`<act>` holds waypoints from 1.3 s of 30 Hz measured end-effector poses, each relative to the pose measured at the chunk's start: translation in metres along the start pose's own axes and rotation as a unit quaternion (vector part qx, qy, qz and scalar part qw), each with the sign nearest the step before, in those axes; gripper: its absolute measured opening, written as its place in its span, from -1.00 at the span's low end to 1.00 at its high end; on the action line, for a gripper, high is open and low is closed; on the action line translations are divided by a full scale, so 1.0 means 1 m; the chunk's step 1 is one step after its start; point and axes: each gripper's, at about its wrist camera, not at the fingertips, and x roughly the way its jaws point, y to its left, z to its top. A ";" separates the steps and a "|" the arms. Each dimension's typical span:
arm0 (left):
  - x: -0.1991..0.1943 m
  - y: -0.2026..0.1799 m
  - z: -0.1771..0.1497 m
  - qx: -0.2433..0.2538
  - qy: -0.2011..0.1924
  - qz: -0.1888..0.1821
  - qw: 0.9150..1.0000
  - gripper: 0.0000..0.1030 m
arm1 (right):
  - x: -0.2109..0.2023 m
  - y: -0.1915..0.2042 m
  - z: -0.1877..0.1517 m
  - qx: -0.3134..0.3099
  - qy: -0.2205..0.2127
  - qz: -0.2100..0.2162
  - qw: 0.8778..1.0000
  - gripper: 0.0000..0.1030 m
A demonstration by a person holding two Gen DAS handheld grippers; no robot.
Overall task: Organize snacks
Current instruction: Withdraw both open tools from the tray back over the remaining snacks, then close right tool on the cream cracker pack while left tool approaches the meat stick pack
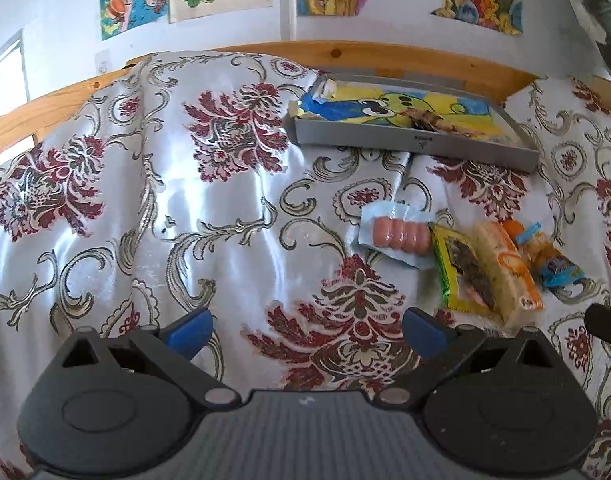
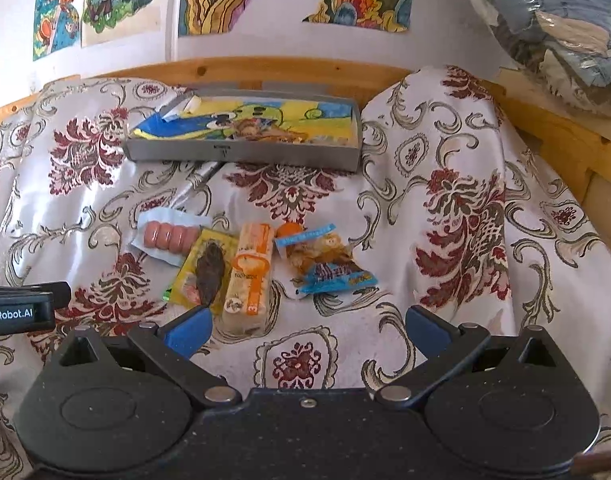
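Snacks sit untouched at my twelve o'clock: sausage pack (image 2: 167,238), yellow packet (image 2: 203,268), orange wafer bar (image 2: 249,276) and blue sachet (image 2: 329,264) all lie outside the grey tray (image 2: 241,152), while left gripper (image 1: 305,334) and right gripper (image 2: 305,330) gape empty.

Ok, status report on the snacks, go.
Left gripper open, right gripper open, both empty. Four snack packs in a row: sausage pack leftmost. Grey tray behind, holds none of them. Path unobstructed.
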 end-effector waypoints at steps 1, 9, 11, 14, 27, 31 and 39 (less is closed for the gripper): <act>0.000 0.000 -0.001 0.003 0.000 -0.003 1.000 0.99 | 0.002 0.000 0.000 -0.001 0.005 0.000 1.000 0.99; 0.008 0.002 -0.003 0.013 0.008 -0.004 1.000 0.99 | 0.021 0.005 0.002 -0.010 0.050 0.000 0.999 0.99; 0.011 0.002 -0.002 0.014 0.012 -0.003 1.000 0.99 | 0.025 0.006 0.003 -0.011 0.062 0.007 0.998 0.99; 0.015 0.002 -0.002 0.016 0.017 -0.005 1.000 0.99 | 0.032 0.006 0.004 -0.008 0.075 0.016 0.997 0.99; 0.042 -0.008 0.012 0.028 0.036 -0.023 0.999 0.99 | 0.046 -0.003 0.024 -0.027 0.074 0.055 0.995 0.99; 0.052 -0.015 0.018 0.044 0.037 -0.025 0.998 0.99 | 0.054 -0.008 0.036 -0.090 0.050 0.073 0.992 0.99; 0.071 -0.021 0.027 0.036 0.042 -0.030 0.998 0.99 | 0.091 -0.010 0.036 -0.069 0.094 0.130 0.985 0.92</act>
